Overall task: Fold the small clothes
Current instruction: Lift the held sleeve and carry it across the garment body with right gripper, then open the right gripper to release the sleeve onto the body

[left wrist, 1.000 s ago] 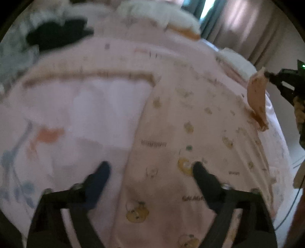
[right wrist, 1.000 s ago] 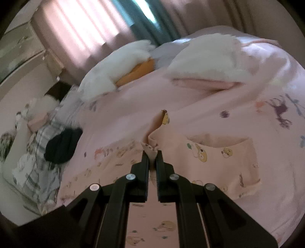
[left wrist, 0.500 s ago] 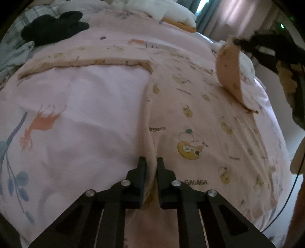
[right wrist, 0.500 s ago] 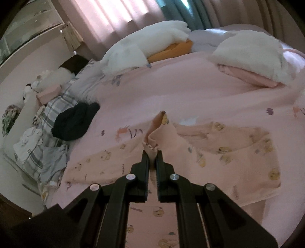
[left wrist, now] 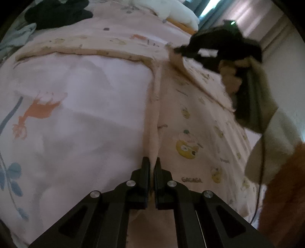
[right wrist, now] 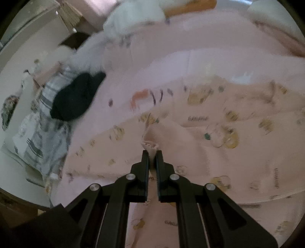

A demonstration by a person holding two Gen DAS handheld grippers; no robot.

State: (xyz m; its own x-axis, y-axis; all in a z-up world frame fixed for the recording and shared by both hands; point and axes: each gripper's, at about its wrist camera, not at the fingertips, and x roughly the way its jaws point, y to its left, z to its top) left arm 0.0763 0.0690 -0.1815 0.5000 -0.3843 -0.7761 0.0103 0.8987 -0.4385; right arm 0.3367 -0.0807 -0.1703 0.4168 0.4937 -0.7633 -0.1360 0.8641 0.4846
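Left tool and right tool are each clamped on an edge of the pink cartoon-print garment, which lies spread on the bed's pink animal-print sheet, with a dark garment on plaid bedding beyond, white pillows and curtains farthest.

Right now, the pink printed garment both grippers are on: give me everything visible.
The garment is thin pale-pink fabric printed with small yellow cartoon animals and "GAGAGA" lettering. It lies mostly flat on the pink bedspread, one long part stretching sideways across the bed. The left gripper is shut on its raised inner edge. The right gripper is shut on a trimmed edge, lifting a fold over the body. Motion blurs finer detail.
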